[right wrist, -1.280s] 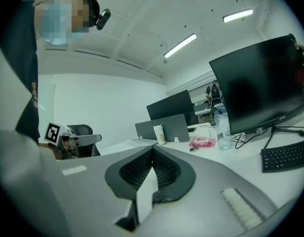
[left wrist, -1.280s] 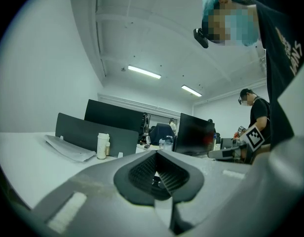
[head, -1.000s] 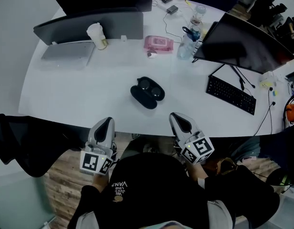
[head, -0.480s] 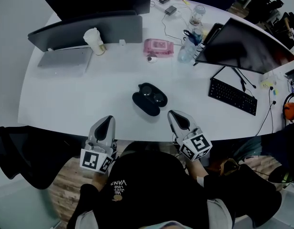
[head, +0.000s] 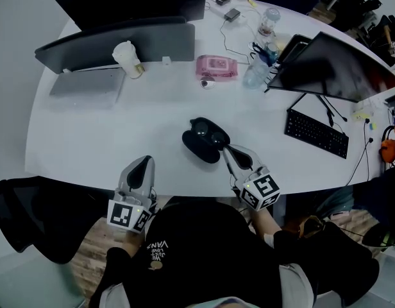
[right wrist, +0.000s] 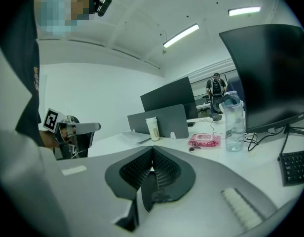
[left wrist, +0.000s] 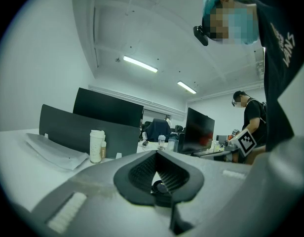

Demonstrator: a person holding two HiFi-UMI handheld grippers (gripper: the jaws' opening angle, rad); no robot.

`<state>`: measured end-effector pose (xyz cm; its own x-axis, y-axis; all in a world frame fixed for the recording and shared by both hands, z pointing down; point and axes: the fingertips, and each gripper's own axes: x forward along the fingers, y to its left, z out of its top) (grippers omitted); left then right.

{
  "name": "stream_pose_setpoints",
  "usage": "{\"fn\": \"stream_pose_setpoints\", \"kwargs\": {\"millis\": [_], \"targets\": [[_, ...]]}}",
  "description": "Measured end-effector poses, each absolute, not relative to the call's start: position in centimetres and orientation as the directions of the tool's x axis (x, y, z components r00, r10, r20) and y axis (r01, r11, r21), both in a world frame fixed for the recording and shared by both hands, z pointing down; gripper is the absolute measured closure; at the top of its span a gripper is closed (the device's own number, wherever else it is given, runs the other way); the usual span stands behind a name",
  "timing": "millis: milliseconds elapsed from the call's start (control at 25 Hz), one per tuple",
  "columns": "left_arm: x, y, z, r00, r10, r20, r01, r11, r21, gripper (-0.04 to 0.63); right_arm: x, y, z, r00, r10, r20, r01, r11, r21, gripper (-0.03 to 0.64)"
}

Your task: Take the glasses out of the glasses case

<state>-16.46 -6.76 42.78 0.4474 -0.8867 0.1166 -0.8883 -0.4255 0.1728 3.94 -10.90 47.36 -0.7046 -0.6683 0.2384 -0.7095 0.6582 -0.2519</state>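
Both claws closed, nothing between the jaws: pads meet at the tips in each gripper view. Glasses case [head: 201, 147] sits open near the middle of the white table [head: 88, 133], toward the near edge; glasses [head: 208, 132] are inside it, lenses visible in the far half. Right gripper [head: 228, 151] is over the table with its tip right at the case's right side; can't tell from the head view whether it touches. In the right gripper view a dark shape sits just below the closed tips. Left gripper [head: 141, 167] is back at the near table edge, well left of the case, pointing roughly at it. Further back on the table: paper cup [head: 127, 57], pink wipes pack [head: 217, 66], water bottle [head: 256, 71], keyboard [head: 316, 133] on the right.
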Motion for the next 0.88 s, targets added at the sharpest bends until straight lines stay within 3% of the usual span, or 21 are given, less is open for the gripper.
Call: {"fn": "stream_pose_setpoints", "kwargs": {"millis": [880], "targets": [[-18.3, -10.2, 44.7, 0.469, -0.872, 0.138, -0.876, -0.44, 0.198, 0.594, 1.7, -15.1, 52.8, -0.689, -0.635, 0.349, -0.717, 0.668, -0.201, 0.615]]}}
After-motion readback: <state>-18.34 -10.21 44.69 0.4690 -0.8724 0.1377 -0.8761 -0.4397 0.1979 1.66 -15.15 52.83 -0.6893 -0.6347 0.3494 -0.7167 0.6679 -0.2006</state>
